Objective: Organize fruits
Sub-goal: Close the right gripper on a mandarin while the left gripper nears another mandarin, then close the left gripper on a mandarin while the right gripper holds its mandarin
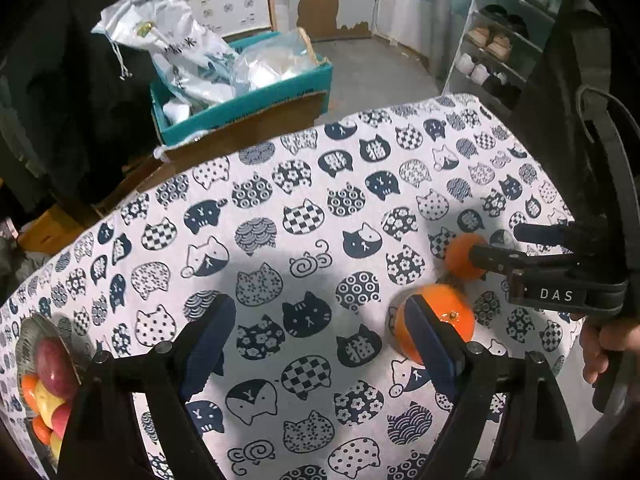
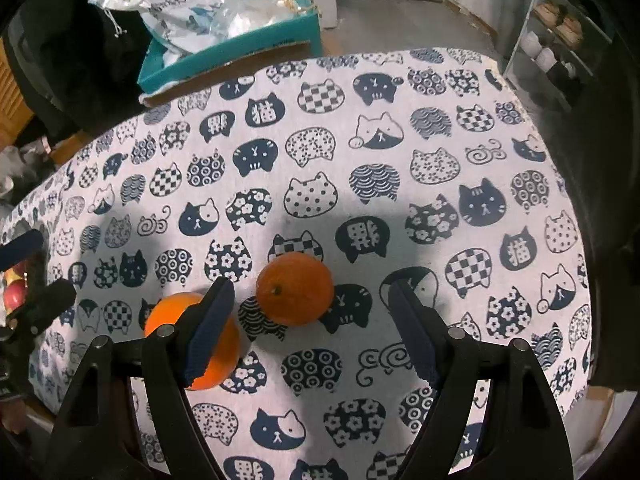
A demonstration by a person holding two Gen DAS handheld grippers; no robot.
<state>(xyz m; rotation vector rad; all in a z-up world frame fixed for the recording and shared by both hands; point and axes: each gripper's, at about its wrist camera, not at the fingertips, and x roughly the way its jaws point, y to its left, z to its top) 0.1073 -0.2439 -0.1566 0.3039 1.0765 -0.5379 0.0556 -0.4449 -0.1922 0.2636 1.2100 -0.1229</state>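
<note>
The right tool (image 2: 310, 312), fingers spread apart and empty, should drop squarely over the far orange (image 2: 295, 288) on the worktop (image 2: 400, 100), clear of the near orange (image 2: 224, 354) beside the left tool (image 1: 320, 338), also apart, before carrying it to the fruit bowl (image 1: 30, 332).

Beyond the tongs, a cat-print tablecloth (image 1: 280, 208) covered the table. Past its far edge stood a teal box (image 1: 248, 104) stuffed with plastic bags (image 1: 180, 48), grey floor (image 1: 376, 68), a peeling wall (image 1: 320, 4), and, rightward, a shoe rack (image 1: 496, 44).
</note>
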